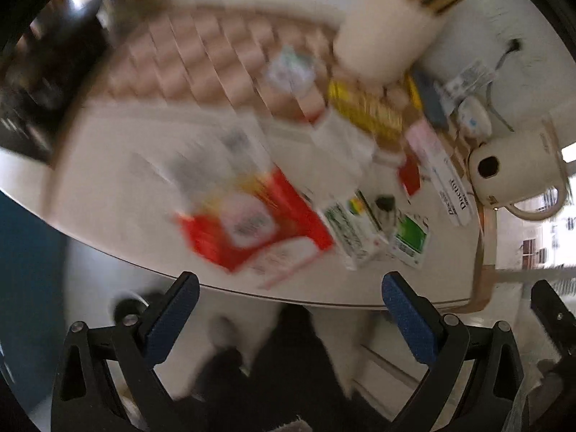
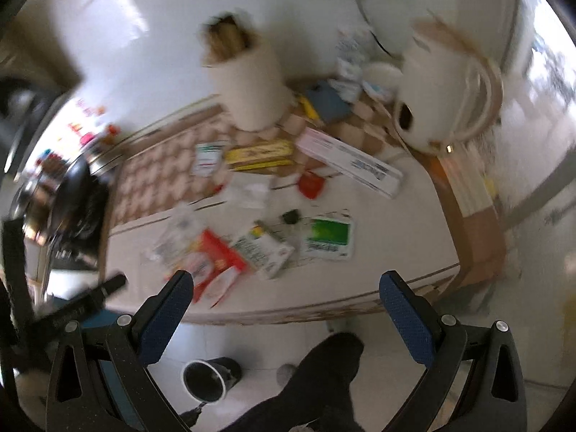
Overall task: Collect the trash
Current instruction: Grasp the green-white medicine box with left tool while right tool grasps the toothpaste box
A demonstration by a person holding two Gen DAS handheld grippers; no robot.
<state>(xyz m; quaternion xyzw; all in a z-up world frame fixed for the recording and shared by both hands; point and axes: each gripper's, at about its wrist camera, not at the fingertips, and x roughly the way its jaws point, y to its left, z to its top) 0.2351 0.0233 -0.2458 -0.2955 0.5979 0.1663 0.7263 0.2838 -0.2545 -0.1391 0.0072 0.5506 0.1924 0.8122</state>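
Both the left gripper [image 1: 289, 298] and right gripper [image 2: 286, 297] hang spread wide and empty before the table [image 2: 396, 248]. Trash lies beside the kettle [image 2: 437, 100]; I'd take the red packet [image 2: 216, 262] first, then drop it in the bin [image 2: 207, 378].

wrappers [image 2: 216, 262] on table [image 2: 396, 237], bin [image 2: 205, 378] below (floor)

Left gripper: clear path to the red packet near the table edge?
Probably yes. The left gripper is open and empty, hanging off the table's near edge, and the red packet lies just beyond with nothing between. The view is motion-blurred.
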